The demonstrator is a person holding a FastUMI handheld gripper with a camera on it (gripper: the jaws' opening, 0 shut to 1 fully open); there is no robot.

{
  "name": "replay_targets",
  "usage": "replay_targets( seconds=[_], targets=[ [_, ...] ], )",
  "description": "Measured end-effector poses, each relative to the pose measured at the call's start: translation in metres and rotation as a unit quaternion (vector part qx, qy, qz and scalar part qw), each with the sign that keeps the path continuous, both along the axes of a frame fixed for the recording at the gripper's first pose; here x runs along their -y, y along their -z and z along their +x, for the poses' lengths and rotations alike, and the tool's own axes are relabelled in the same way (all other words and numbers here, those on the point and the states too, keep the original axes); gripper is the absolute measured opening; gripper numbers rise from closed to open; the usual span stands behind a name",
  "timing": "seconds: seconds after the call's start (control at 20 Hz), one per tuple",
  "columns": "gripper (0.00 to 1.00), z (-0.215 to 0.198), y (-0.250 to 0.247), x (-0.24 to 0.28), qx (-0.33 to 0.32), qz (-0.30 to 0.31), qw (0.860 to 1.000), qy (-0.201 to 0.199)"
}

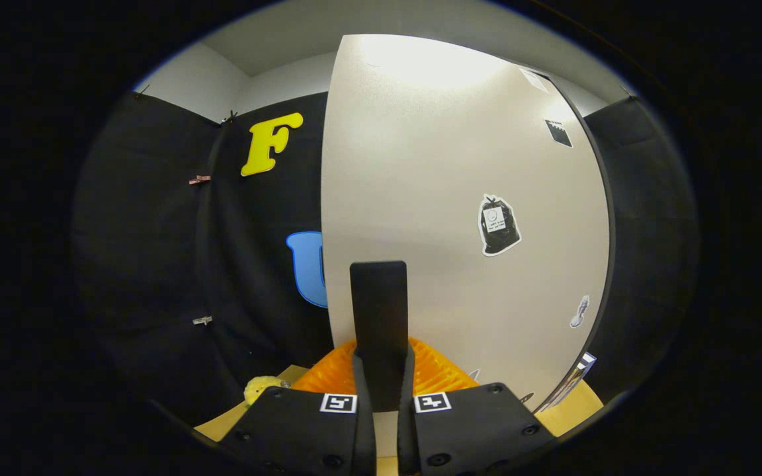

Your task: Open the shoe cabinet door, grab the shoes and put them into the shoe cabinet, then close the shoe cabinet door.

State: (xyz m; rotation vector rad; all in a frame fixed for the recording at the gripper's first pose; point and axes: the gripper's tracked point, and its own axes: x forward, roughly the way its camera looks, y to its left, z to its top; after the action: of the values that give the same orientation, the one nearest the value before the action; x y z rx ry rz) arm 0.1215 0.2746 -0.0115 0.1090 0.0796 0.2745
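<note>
The shoe cabinet door (440, 152) is a tall, pale beige panel standing right in front of me, with its left edge free against the black cloth wall. A flat black handle (378, 297) rises from between my fingers in front of the door. My gripper (383, 360) is shut on this handle, with one finger (359, 383) pressing on each side of its lower part. An orange ribbed thing (437, 373) lies low just beyond the fingers, at the foot of the door. I cannot tell whether it is a shoe.
Small stickers mark the door, the largest a black one (499, 225) to the right of the handle. A small yellow fuzzy thing (260, 389) lies on the tan surface (576, 410) left of the fingers. Black cloth wall closes in both sides.
</note>
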Motion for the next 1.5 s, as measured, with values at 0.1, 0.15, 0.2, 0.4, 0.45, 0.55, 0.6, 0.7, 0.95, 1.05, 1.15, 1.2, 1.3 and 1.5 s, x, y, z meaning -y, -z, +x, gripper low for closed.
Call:
replay_targets(
  seconds=[0.1,0.15,0.2,0.4,0.45,0.55,0.6,0.7,0.95,1.05,1.15,1.2,1.3,1.5],
  targets=[
    [0.17,-0.016,-0.002,0.014,0.000,0.001,1.000,-0.019],
    [0.17,-0.022,-0.003,0.021,-0.002,0.007,1.000,-0.028],
    [0.17,-0.029,-0.004,0.026,-0.003,0.009,0.999,-0.036],
    [0.16,-0.056,-0.010,0.050,0.001,0.010,0.998,-0.056],
    [0.16,-0.063,-0.012,0.057,0.001,0.011,0.998,-0.059],
    [0.16,-0.075,-0.012,0.072,-0.001,0.014,0.998,-0.059],
    [0.16,-0.081,-0.013,0.082,0.000,0.012,0.998,-0.058],
    [0.16,-0.091,-0.012,0.099,0.001,0.005,0.999,-0.054],
    [0.16,-0.109,-0.011,0.144,0.002,-0.009,0.999,-0.033],
    [0.16,-0.113,-0.010,0.161,-0.003,-0.003,1.000,-0.018],
    [0.15,-0.115,-0.010,0.179,-0.005,-0.005,1.000,-0.004],
    [0.15,-0.116,-0.010,0.188,-0.005,-0.007,1.000,0.000],
    [0.15,-0.118,-0.010,0.205,-0.007,0.003,1.000,0.008],
    [0.15,-0.118,-0.010,0.242,-0.002,0.003,1.000,0.025]
  ],
)
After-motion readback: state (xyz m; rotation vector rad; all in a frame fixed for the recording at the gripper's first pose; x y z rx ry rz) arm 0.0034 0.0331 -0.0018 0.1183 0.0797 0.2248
